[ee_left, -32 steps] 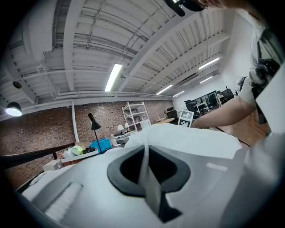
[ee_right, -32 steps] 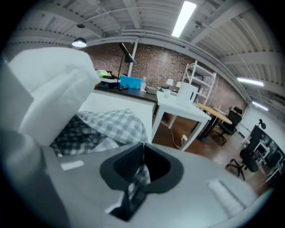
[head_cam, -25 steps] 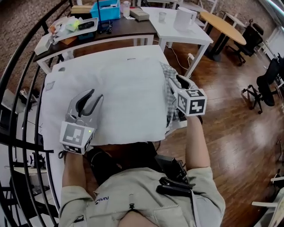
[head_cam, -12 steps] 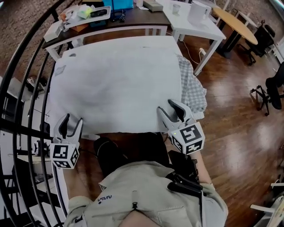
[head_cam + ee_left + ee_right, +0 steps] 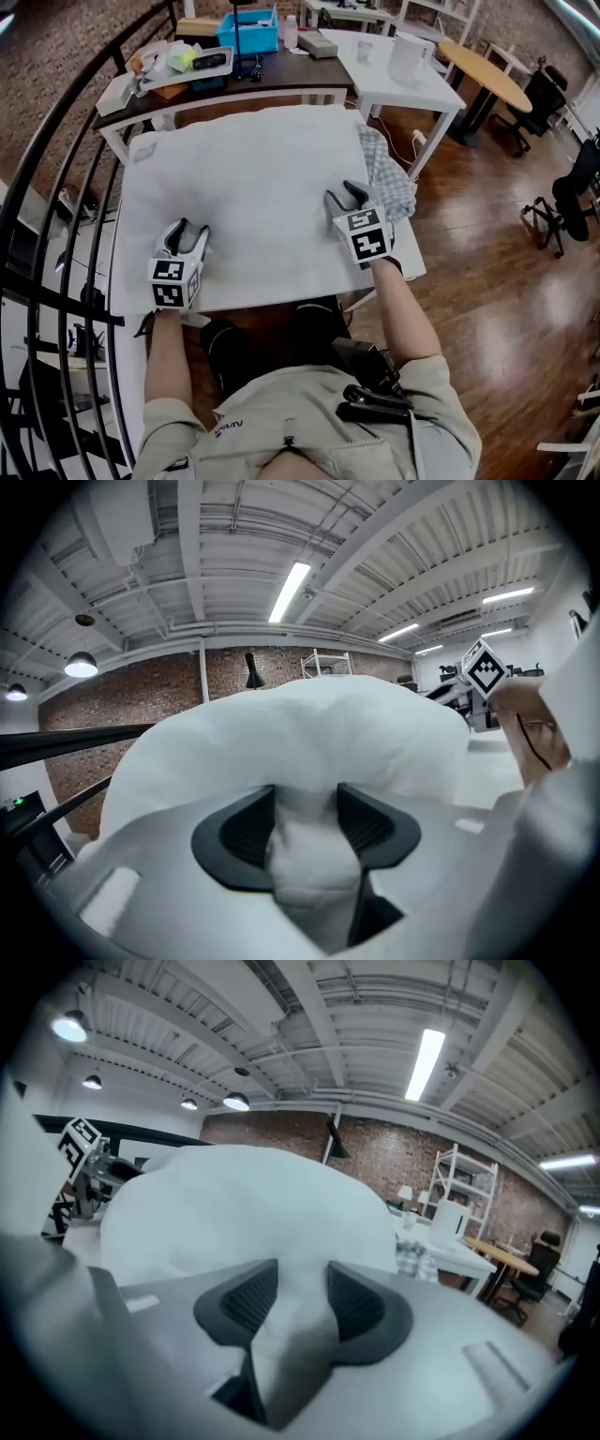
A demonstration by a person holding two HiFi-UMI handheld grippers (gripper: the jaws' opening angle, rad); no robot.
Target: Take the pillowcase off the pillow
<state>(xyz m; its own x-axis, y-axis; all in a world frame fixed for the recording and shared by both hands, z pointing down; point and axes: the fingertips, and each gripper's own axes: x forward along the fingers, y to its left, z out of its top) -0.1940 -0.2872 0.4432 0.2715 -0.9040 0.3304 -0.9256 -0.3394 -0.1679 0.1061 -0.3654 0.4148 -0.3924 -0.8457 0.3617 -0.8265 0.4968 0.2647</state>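
A big white pillow lies across the white table. A checked grey-and-white pillowcase is bunched at its right end. My left gripper is at the pillow's near left corner. In the left gripper view a bunched fold of white pillow fills the gap, and the jaws have just been closing on it. My right gripper is at the near right part, beside the checked cloth. Its jaws have opened slightly, and white pillow sits pad to pad between them.
A black curved railing runs along the left. Behind the pillow stand a dark table with a blue box, a white table and a round wooden table. Office chairs stand on the wooden floor at right.
My left gripper came up from beyond the table's left edge onto the pillow's near left corner. The right gripper moved farther along the pillow's right side, toward the checked cloth.
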